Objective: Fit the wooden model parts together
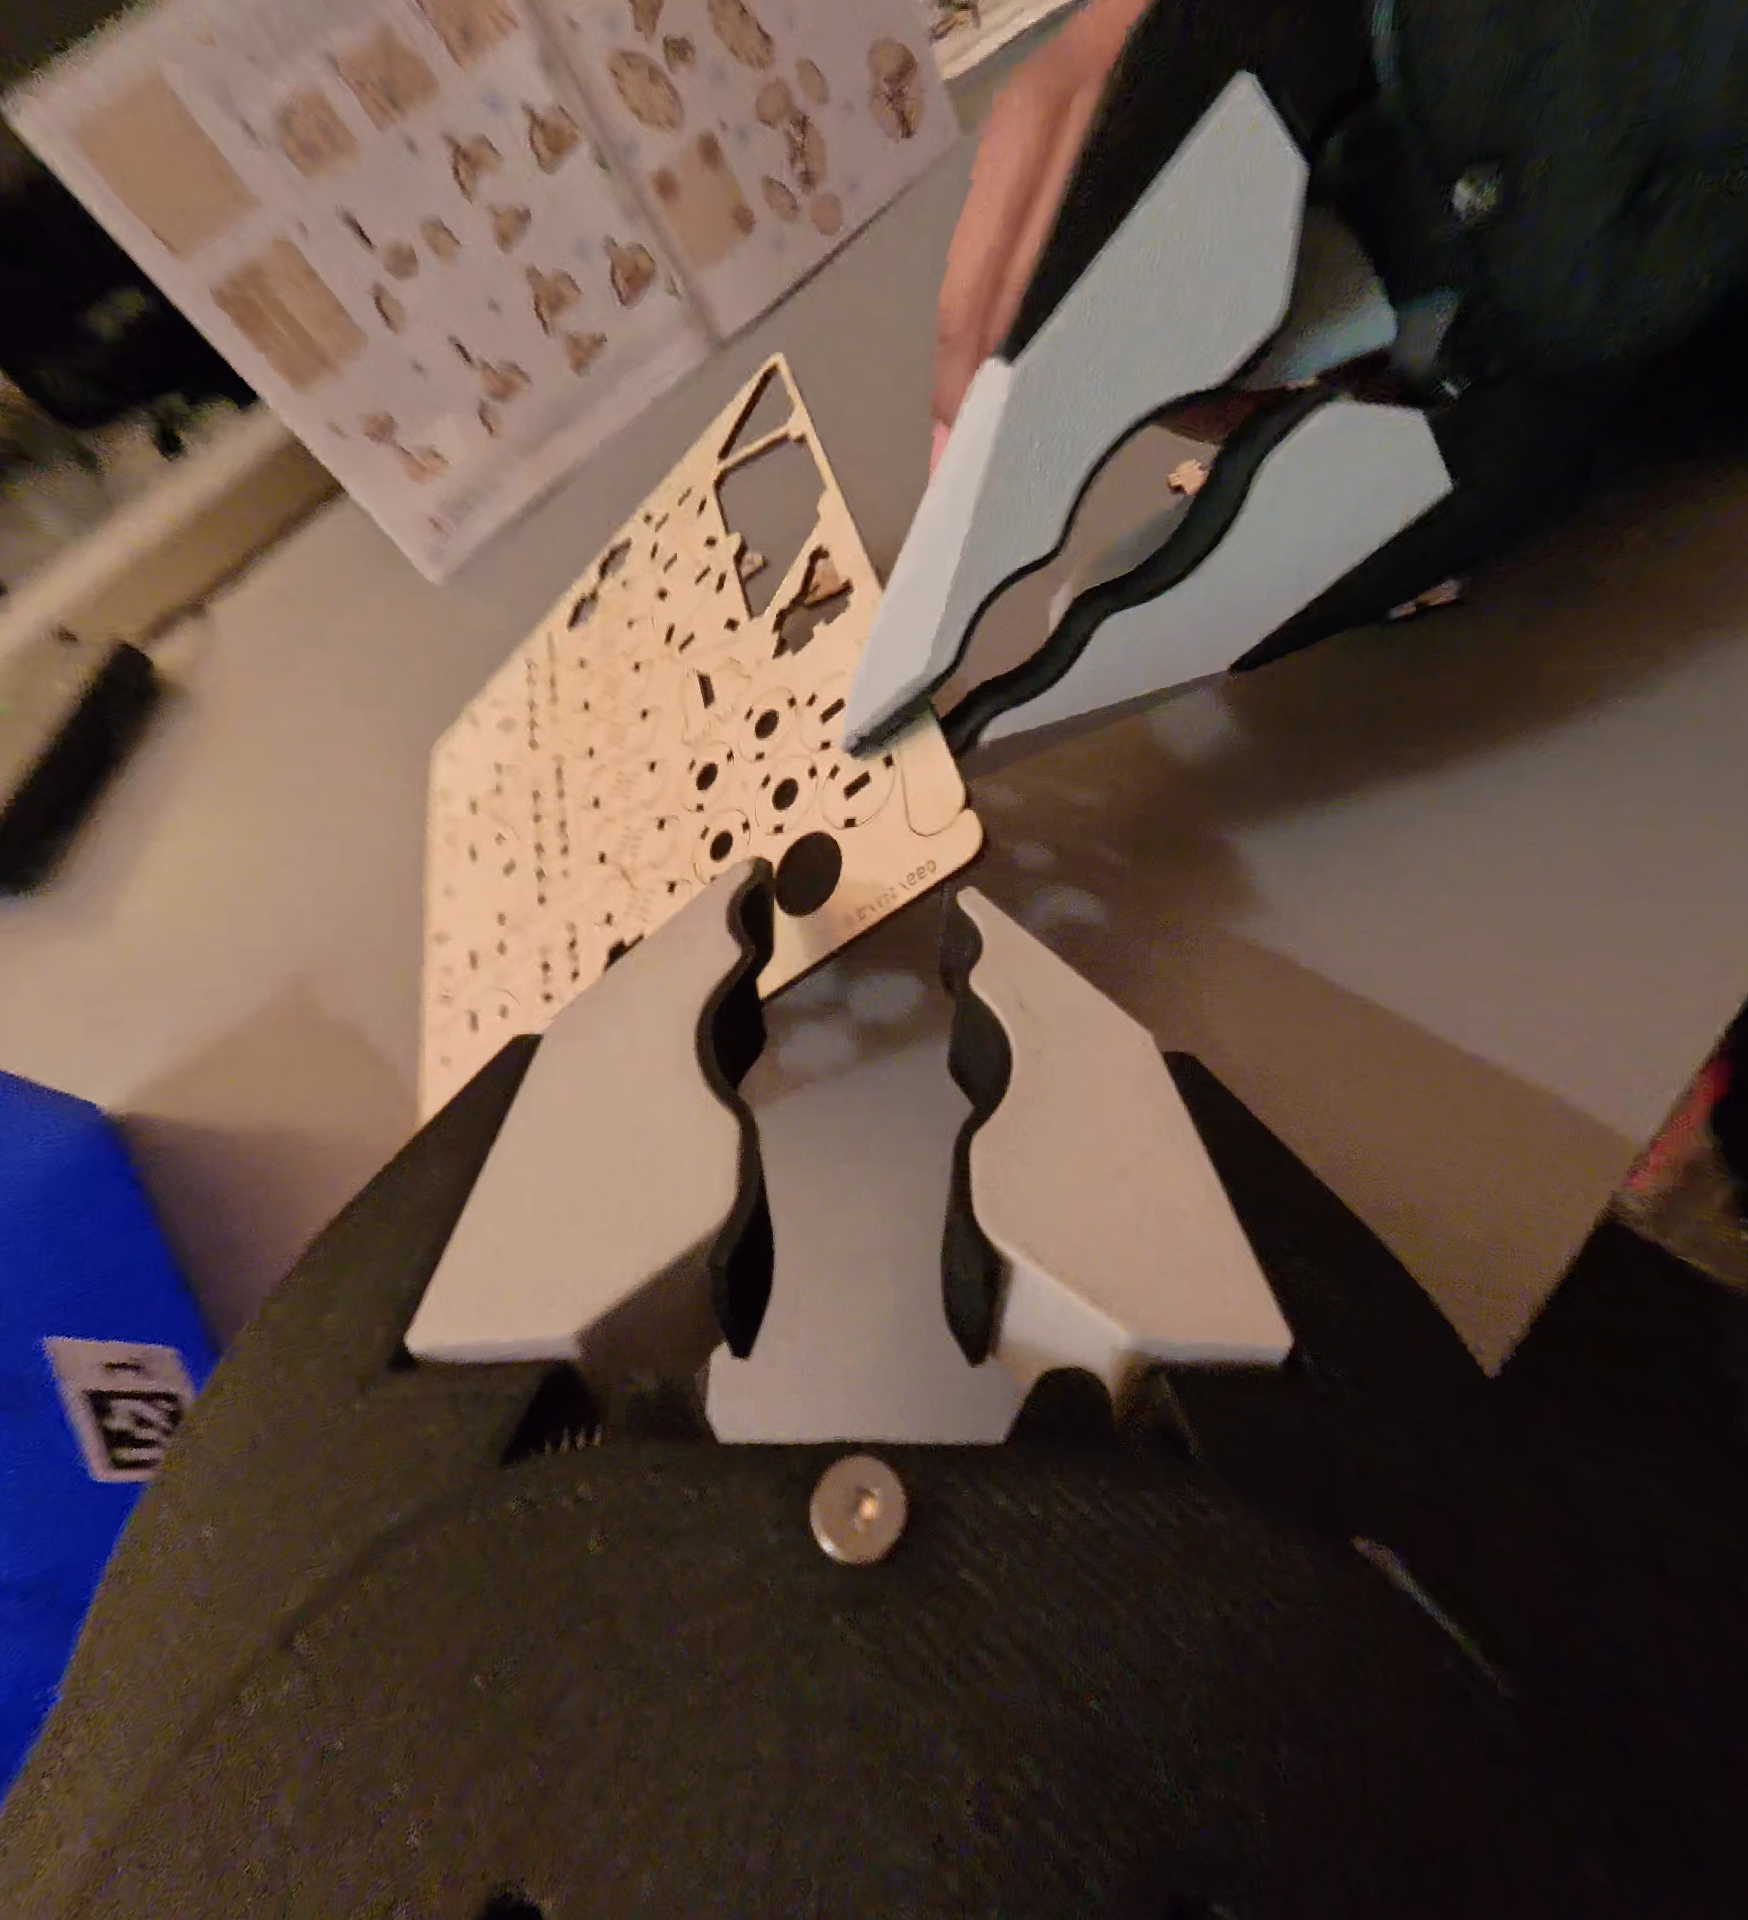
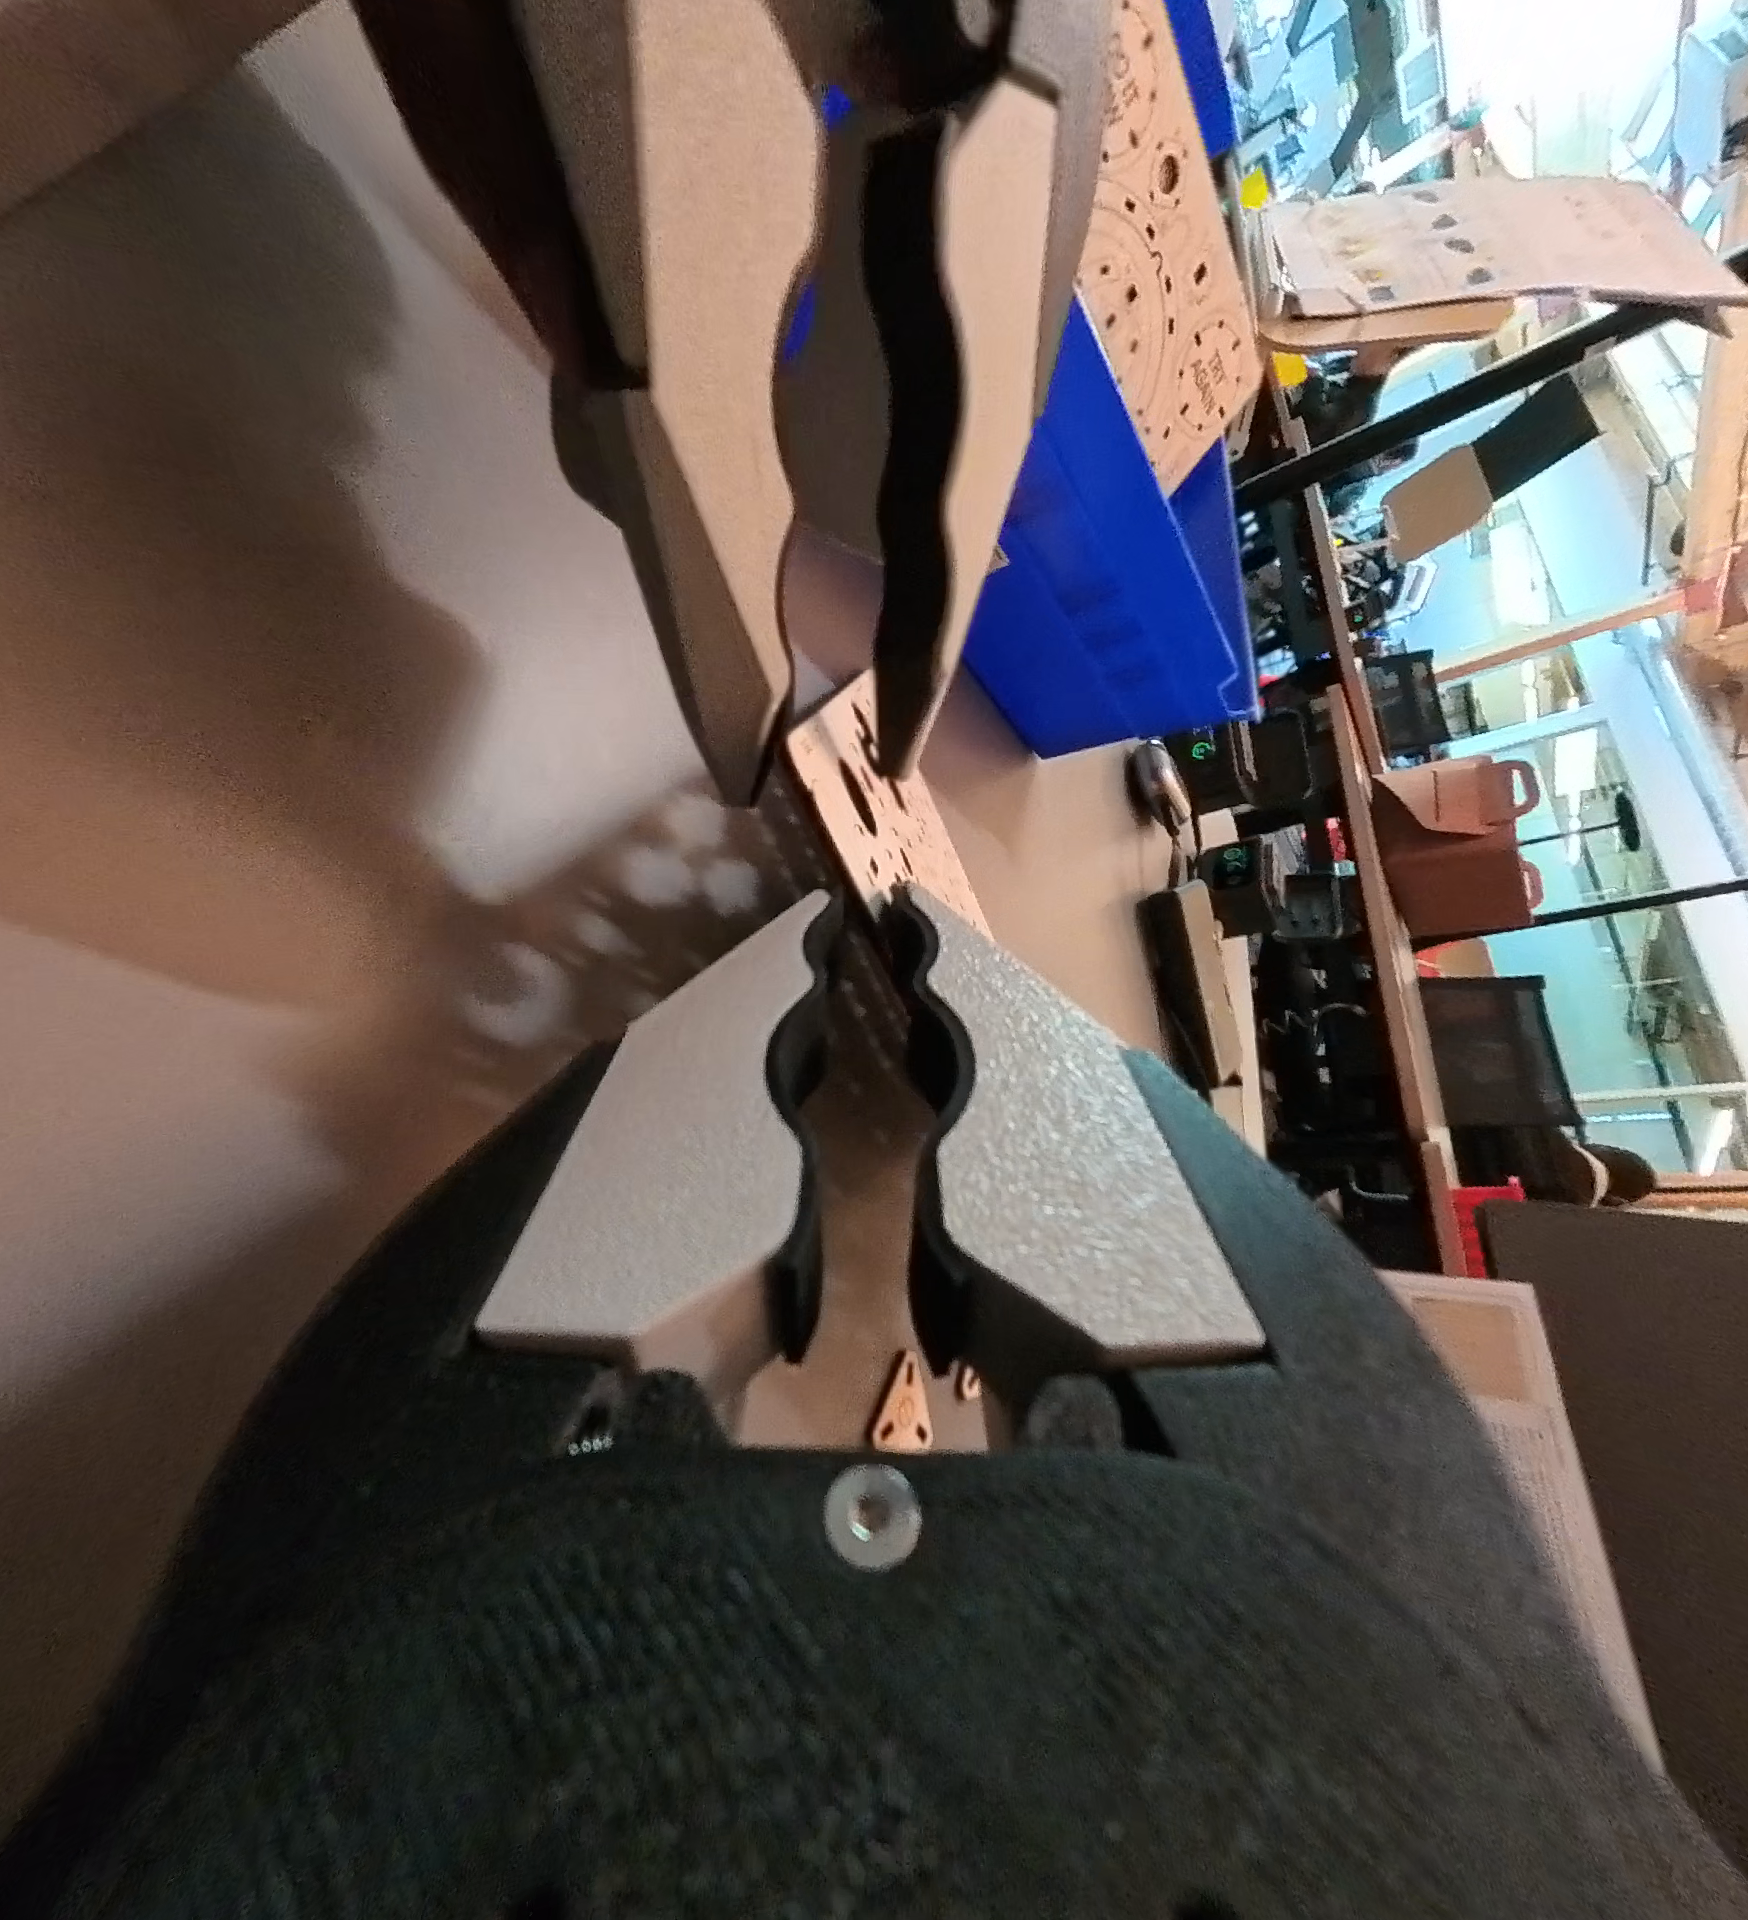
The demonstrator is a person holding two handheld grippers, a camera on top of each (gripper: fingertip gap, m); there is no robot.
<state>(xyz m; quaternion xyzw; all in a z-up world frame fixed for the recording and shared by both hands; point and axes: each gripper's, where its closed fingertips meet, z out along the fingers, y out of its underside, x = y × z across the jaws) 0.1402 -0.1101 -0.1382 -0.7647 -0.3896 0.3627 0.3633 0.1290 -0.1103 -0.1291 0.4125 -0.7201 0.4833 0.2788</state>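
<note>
A thin laser-cut wooden sheet [image 1: 641, 790] with several punched-out holes stands tilted above the grey table [image 1: 1369, 831]. My right gripper [image 1: 901, 732] comes in from the upper right and is shut on the sheet's edge. In the right wrist view its pads [image 2: 865, 914] pinch the sheet [image 2: 880, 821] edge-on. My left gripper [image 1: 859, 888] is open at the sheet's near corner. Its left fingertip [image 1: 745, 883] overlaps the sheet and the right one stands clear of it. In the right wrist view the left gripper [image 2: 818, 779] straddles the corner with a gap on both sides.
An open instruction booklet [image 1: 454, 208] lies at the back. A blue bin [image 1: 8, 1299] stands at the left; in the right wrist view the bin [image 2: 1109, 582] holds another wooden sheet [image 2: 1161, 260]. A small triangular wooden piece [image 2: 906, 1403] lies on the table. A hand [image 1: 1005, 208] holds the right gripper. My two grippers' fingertips are within a few centimetres of each other. Between my right fingertips and the small triangular wooden piece [image 2: 906, 1403] there is roughly 15 cm.
</note>
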